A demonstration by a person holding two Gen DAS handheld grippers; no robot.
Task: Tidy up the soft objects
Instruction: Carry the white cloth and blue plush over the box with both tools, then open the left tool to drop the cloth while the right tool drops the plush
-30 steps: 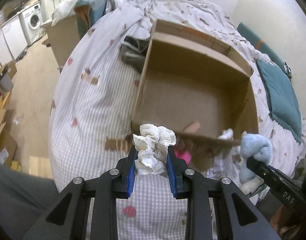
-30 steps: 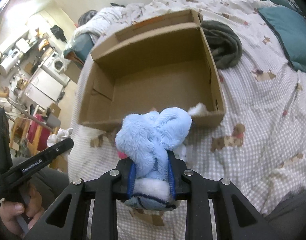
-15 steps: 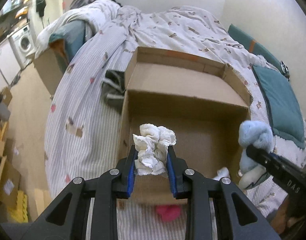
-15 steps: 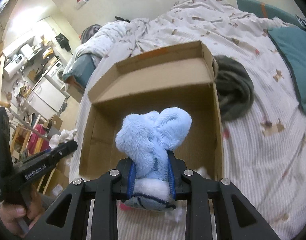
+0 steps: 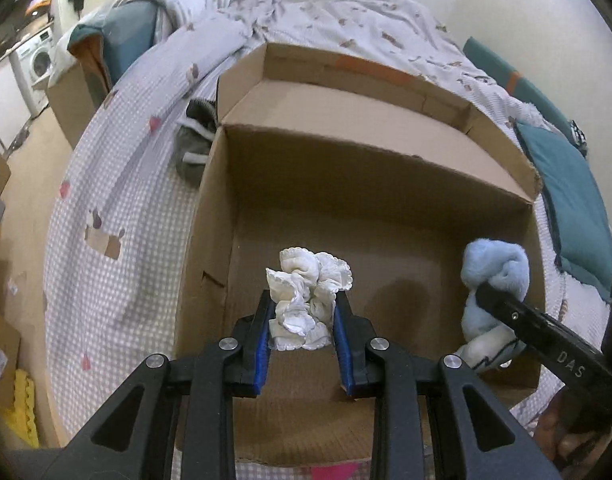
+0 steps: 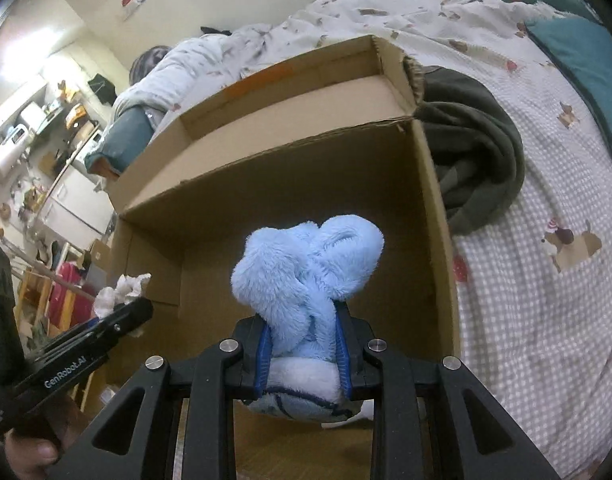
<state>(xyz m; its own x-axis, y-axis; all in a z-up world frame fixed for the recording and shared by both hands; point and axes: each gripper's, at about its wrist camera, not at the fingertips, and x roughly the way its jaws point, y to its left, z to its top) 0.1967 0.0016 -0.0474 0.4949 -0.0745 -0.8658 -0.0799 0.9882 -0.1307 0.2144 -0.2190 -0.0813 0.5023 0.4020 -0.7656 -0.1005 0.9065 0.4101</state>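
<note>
We are now carrying both grippers over the cardboard box (image 5: 210,216), where a second ago they were short of it, the left gripper (image 5: 304,320) clamping the white frilly cloth (image 5: 306,300) and the right gripper (image 6: 304,340) clamping the blue plush toy (image 6: 306,268), so dropping them inside is getting close.

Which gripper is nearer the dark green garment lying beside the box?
Right. The right gripper works by the box wall bordering the dark green garment; the left gripper is near the opposite wall.

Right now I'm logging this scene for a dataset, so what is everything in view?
cardboard box: one, brown, open on the bed
white frilly cloth: one, over the box, in the left gripper
blue plush item: one, light blue, over the box, in the right gripper
dark garment: one, grey-green, beside the box
teal pillow: one, beside the box
bedcover: one, checked, pale
left gripper: black, blue pads
right gripper: black, blue pads
</note>
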